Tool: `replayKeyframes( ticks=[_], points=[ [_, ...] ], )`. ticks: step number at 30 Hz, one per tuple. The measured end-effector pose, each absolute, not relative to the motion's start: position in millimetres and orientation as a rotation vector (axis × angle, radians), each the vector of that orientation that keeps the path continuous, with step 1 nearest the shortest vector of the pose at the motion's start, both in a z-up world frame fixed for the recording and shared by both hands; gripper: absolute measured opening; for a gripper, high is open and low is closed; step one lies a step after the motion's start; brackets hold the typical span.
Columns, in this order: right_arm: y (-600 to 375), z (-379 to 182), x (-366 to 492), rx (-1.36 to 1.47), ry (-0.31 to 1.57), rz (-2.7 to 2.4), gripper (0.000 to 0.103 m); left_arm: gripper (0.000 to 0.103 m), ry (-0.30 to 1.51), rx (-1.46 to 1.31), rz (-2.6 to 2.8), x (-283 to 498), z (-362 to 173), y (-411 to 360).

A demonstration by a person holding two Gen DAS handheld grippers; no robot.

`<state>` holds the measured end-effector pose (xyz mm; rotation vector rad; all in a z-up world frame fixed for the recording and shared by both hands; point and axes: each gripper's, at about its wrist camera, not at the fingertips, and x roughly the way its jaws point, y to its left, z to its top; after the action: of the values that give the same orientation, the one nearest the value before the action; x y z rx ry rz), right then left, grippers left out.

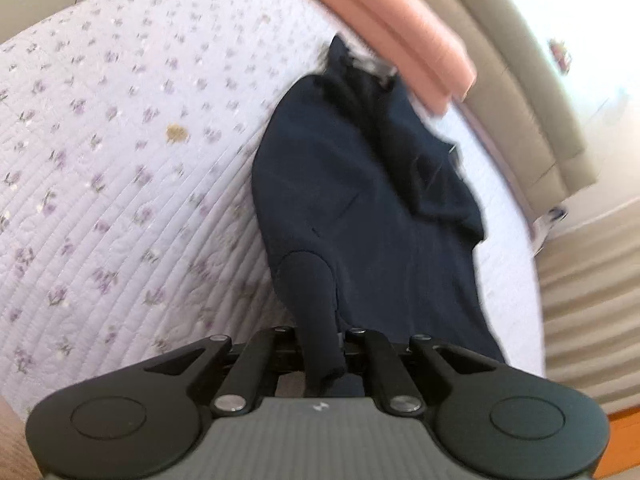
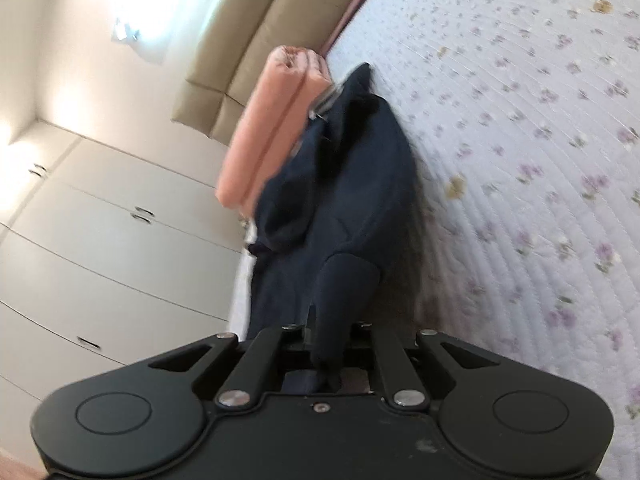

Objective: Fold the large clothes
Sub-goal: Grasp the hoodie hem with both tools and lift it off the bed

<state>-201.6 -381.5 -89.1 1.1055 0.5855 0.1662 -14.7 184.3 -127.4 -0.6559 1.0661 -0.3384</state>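
Observation:
A dark navy garment (image 1: 360,180) lies lengthwise on a bed with a lilac flowered quilt (image 1: 120,140), its far end against a folded pink blanket (image 1: 384,28). In the left wrist view my left gripper (image 1: 308,264) is shut on the garment's near edge, and a fold of cloth hangs down between the fingers. In the right wrist view the same navy garment (image 2: 360,168) runs away from my right gripper (image 2: 348,264), which is also shut on its near edge. The cloth is lifted and drawn taut toward both grippers. A small grey, shiny part shows at the far end.
The pink blanket (image 2: 272,120) lies by a beige padded headboard (image 2: 260,40). White wardrobe doors (image 2: 100,240) stand beyond the bed's side. The quilt (image 2: 520,160) spreads wide beside the garment. The bed's edge (image 1: 580,300) drops to a wooden floor (image 1: 624,412).

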Motion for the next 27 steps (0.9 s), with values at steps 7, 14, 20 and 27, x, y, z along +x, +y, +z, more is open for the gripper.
replayKeyframes(
  ticks=[7,14,20,27],
  points=[
    [-391.5,-46.5,-170.5,1.093,0.508,0.215,0.008,0.005,0.903,-0.677,-0.428,15.5,-65.3,175.5],
    [-407.6,7.8,-119.3,1.034,0.395,0.245,0.008,0.005,0.761,-0.647,-0.444,69.3,-15.7,154.2],
    [-422.6,40.3,-37.6,0.982,0.354,0.234,0.008,0.005,0.677,-0.601,-0.434,144.9,13.7,127.8],
    [-447.1,47.4,77.4,0.978,0.339,0.193,0.008,0.005,0.643,-0.586,-0.431,259.3,9.5,95.3]
  ],
)
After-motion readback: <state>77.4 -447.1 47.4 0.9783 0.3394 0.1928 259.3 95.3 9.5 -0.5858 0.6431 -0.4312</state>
